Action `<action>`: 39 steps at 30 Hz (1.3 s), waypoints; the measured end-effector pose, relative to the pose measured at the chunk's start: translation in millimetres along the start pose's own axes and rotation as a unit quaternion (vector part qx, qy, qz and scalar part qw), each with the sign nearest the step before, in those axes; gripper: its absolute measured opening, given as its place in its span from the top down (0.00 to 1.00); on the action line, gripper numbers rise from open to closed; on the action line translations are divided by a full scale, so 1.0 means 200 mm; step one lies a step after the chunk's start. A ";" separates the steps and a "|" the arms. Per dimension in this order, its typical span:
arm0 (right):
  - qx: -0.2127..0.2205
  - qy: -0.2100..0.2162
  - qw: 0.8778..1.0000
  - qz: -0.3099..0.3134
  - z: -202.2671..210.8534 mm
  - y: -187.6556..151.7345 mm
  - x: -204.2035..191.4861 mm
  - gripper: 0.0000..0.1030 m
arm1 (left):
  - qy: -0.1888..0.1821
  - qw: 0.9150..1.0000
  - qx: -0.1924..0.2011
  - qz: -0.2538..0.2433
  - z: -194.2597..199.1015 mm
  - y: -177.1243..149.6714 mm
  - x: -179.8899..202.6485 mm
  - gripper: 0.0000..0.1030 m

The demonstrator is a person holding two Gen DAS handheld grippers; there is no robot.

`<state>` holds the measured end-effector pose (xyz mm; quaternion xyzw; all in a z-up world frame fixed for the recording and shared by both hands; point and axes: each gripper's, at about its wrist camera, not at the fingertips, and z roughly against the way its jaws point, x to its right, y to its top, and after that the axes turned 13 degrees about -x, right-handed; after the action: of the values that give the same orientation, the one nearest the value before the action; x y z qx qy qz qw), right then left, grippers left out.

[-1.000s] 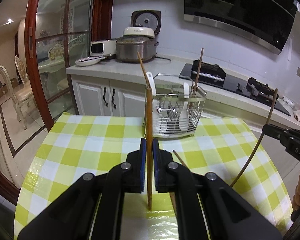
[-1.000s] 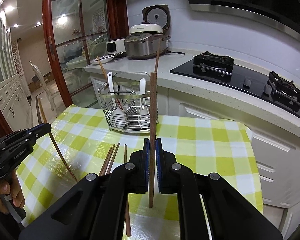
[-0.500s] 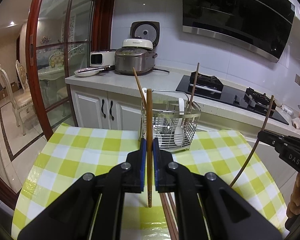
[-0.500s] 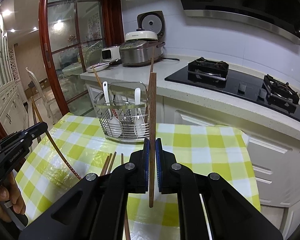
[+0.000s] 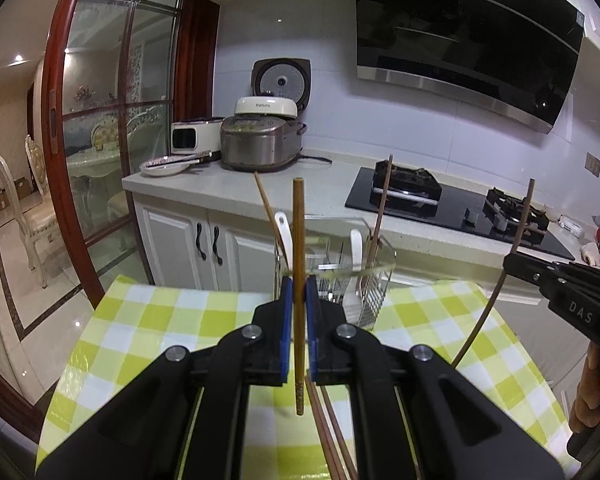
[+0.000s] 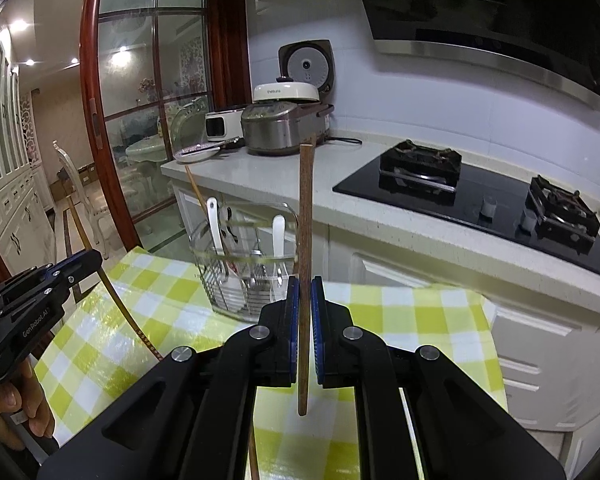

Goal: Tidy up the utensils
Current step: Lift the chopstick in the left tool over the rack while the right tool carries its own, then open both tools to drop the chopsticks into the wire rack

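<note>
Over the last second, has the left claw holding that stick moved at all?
Yes. The left gripper rose: its chopstick tip, earlier level with the countertop, now tops it, and the wire caddy sits lower in view.

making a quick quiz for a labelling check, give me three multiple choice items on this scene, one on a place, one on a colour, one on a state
1. Where does the wire rack stand?
A. on the stove
B. on the table, at its far edge
C. on the floor

2. What colours is the tablecloth?
A. red and black
B. plain blue
C. yellow-green and white checks

3. What is the left gripper doing?
A. shut on a chopstick held upright
B. open with nothing in it
C. shut on a white spoon

Answers:
1. B: the rack sits on the checked cloth in front of the counter.
2. C: both wrist views show yellow-green and white squares.
3. A: the blue pads clamp the chopstick, its tip hanging above the cloth; the right gripper holds another chopstick the same way.
</note>
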<state>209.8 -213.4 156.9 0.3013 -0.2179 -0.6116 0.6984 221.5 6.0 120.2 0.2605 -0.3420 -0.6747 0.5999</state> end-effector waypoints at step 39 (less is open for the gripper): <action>0.081 0.017 0.996 0.014 -0.27 0.72 -0.14 0.92 | -0.023 0.997 0.067 0.003 -0.35 0.65 0.04 0.93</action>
<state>345.6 -167.8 218.9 0.3642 -0.2591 -0.5771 0.6835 355.2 -17.3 176.9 0.2837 -0.4013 -0.6545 0.5746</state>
